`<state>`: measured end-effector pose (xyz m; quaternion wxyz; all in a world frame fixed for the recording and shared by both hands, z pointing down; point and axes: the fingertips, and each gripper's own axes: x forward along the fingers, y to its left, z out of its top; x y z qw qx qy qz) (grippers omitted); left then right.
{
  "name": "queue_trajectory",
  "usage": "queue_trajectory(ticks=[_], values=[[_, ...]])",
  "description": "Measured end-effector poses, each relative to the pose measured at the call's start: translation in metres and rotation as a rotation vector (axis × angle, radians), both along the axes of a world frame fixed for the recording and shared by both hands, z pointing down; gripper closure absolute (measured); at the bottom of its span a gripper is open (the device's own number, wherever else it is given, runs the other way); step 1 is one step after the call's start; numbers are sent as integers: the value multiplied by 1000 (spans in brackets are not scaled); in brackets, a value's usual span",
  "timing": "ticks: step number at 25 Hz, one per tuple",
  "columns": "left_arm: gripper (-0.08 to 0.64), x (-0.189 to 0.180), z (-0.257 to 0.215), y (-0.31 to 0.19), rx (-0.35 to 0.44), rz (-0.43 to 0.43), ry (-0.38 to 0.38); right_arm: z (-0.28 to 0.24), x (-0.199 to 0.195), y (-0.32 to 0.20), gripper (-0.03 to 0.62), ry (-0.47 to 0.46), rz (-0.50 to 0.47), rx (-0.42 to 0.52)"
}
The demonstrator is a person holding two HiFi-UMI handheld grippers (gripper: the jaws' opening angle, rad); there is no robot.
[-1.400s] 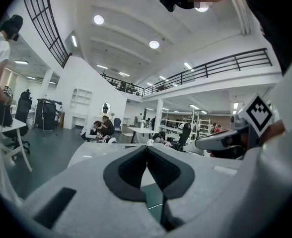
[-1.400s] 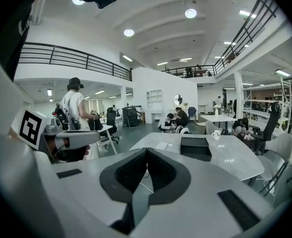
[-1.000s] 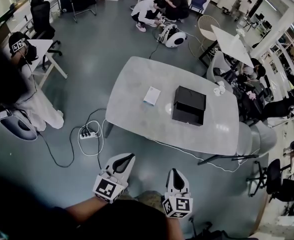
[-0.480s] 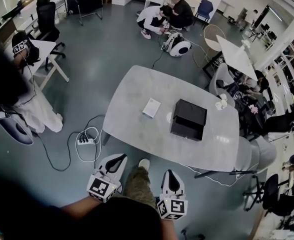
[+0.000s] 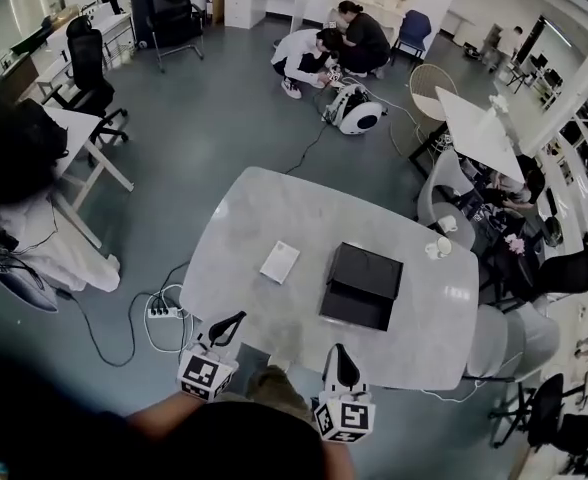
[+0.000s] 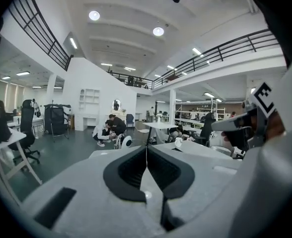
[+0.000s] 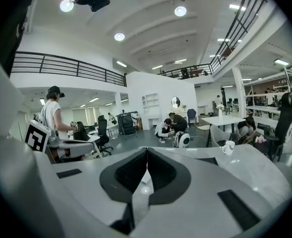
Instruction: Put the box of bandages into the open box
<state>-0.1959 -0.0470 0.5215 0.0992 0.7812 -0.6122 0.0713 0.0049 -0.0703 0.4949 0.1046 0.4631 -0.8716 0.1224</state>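
Observation:
In the head view a small white box of bandages [image 5: 279, 261] lies flat on the grey table [image 5: 244, 218], left of its middle. The black open box [image 5: 361, 285] sits just right of it, apart from it. My left gripper [image 5: 234, 320] hovers at the table's near edge, below the bandage box, jaws shut and empty [image 6: 146, 147]. Further right along the same edge is my right gripper [image 5: 342, 350], below the black box, its jaws also shut on nothing [image 7: 146, 149]. Both are held level and point across the table.
White cups [image 5: 438, 247] stand at the table's right side. A power strip with cables [image 5: 162, 311] lies on the floor left of the table. Chairs [image 5: 444, 193] crowd the right side. Two people crouch by a white machine [image 5: 352, 108] far behind.
I have stepped closer: the table has come toward me and both grippers now reach its near edge. Jaws stay shut. Both boxes remain in place.

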Motion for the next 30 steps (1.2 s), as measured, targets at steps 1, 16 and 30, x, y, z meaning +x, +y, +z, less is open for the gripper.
queue_trajectory(ticks=[1, 16, 30], values=[[543, 2, 6, -13, -13, -7, 6, 1, 0, -12, 580, 18, -14, 8], [541, 3, 106, -147, -239, -57, -10, 25, -8, -135, 580, 1, -134, 4], [490, 2, 204, -212, -442, -45, -10, 50, -5, -178, 580, -15, -156, -58]])
